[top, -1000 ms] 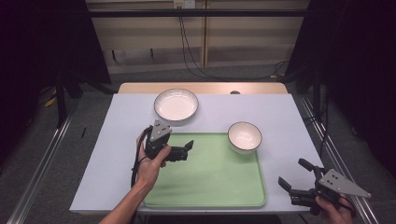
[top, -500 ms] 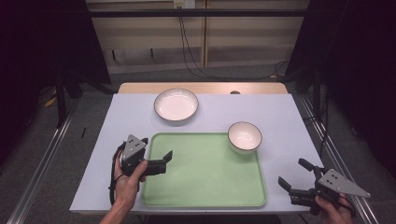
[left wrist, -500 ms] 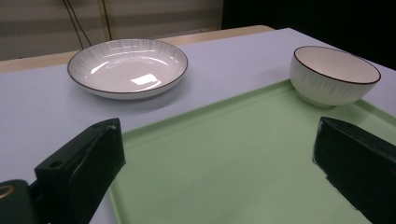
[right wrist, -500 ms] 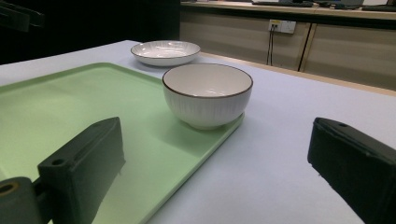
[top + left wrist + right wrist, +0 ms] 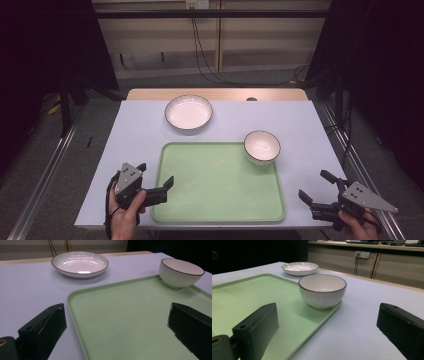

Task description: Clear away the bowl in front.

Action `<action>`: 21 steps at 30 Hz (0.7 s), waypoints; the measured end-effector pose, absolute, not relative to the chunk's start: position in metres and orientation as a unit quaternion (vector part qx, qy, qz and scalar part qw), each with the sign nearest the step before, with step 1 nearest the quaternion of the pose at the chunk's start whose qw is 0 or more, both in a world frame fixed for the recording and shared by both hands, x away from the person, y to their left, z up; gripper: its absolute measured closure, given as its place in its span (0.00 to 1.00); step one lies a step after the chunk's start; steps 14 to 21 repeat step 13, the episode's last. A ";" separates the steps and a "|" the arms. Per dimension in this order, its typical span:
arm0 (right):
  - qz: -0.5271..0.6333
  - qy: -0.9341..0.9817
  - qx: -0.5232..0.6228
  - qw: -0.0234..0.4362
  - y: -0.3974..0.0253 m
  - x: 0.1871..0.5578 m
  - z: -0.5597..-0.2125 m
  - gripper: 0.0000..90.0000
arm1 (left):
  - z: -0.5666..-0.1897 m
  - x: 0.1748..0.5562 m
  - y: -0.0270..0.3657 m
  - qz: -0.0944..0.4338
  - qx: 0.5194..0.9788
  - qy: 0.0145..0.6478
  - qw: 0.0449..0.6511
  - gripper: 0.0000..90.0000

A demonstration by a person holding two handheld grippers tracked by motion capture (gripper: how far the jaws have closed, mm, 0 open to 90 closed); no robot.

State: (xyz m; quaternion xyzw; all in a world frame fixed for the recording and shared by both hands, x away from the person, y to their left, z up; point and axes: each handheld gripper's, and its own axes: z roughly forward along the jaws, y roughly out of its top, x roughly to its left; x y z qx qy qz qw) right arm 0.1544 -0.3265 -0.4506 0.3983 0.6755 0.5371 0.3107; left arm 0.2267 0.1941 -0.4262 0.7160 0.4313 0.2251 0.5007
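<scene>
A pale green tray (image 5: 220, 200) lies at the table's front centre. A white bowl (image 5: 262, 146) with a dark rim sits in its far right corner. Beyond the tray, a white plate (image 5: 188, 112) rests on the table. My left gripper (image 5: 156, 174) is open over the tray's near left edge, held by a hand. My right gripper (image 5: 314, 185) is open off the tray's near right corner, with nothing between its jaws. In the left gripper view, the left gripper (image 5: 116, 315) straddles the tray (image 5: 130, 305), with the bowl (image 5: 180, 272) and plate (image 5: 80, 263) farther off. The right gripper view has the right gripper (image 5: 327, 315) facing the bowl (image 5: 322, 291).
The table (image 5: 310, 130) carries a pale lavender sheet, with a wooden strip (image 5: 270, 94) along its far edge. Metal rails (image 5: 45, 170) run along the floor on both sides. Cables (image 5: 210, 55) hang on the back wall. Bare table lies left and right of the tray.
My left gripper has drawn back and to the left, from above the tray's far left corner to its near left edge. The right gripper has not moved.
</scene>
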 end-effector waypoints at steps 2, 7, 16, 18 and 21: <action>0.535 0.676 0.400 0.311 -0.327 0.154 -0.450 0.04 | -0.429 0.220 0.199 0.226 0.715 0.435 0.498 0.02; 0.532 0.679 0.399 0.310 -0.326 0.156 -0.451 0.04 | -0.432 0.213 0.205 0.224 0.716 0.425 0.506 0.02; 0.532 0.677 0.407 0.306 -0.329 0.157 -0.452 0.04 | -0.431 0.212 0.203 0.224 0.716 0.418 0.511 0.02; 0.532 0.677 0.407 0.306 -0.329 0.157 -0.452 0.04 | -0.431 0.212 0.203 0.224 0.716 0.418 0.511 0.02; 0.532 0.677 0.407 0.306 -0.329 0.157 -0.452 0.04 | -0.431 0.212 0.203 0.224 0.716 0.418 0.511 0.02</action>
